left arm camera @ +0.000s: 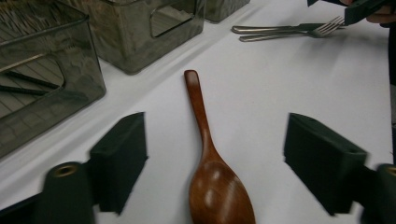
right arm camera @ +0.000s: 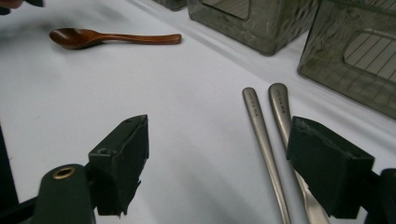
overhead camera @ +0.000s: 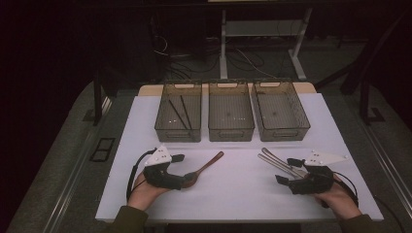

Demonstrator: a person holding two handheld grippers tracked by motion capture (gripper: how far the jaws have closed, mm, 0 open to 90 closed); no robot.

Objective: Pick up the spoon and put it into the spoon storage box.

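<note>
The wooden spoon is a glossy reddish brown, with a slim handle that widens into an oval bowl; it lies flat on the white surface, handle end pointing toward the three smoky see-through bins at the far side. In the left gripper view the left gripper has its fingers standing wide on either side of the spoon's bowl, the bowl midway between them and touching neither pad. Two metal forks lie side by side on the right part of the surface, dull silver with rounded handle ends. The right gripper also has its fingers wide apart; one fork handle lies between them close to the right-hand finger, and the other passes under that finger, though whether the pad touches it cannot be told. The leftmost bin holds dark chopsticks.
</note>
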